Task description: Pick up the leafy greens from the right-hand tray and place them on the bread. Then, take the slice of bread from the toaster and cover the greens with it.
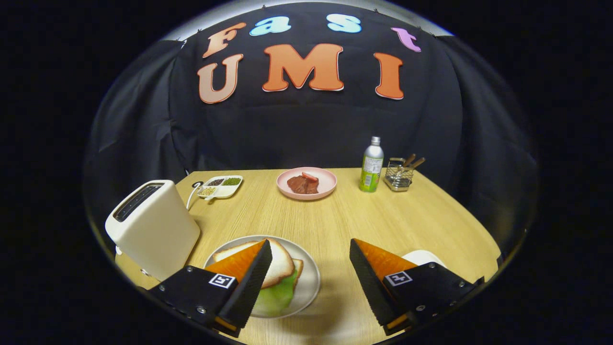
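Wood table (383, 225) — claw (310, 273) wide, empty

One finger (251, 278) hides part of the sandwich (280, 275).

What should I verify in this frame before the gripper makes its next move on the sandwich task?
1. Gripper empty: ok, its fingers stand wide apart with nothing between them.
2. Greens on the bread: ok, green leaf shows under the top slice on the grey plate.
3. Top bread slice covering the greens: ok, it lies over them, though some leaf sticks out at the near edge.
4. Toaster slot empty: cannot tell, the slot is dark and seen at an angle.
5. Right-hand tray empty: cannot tell, the right finger hides most of it.
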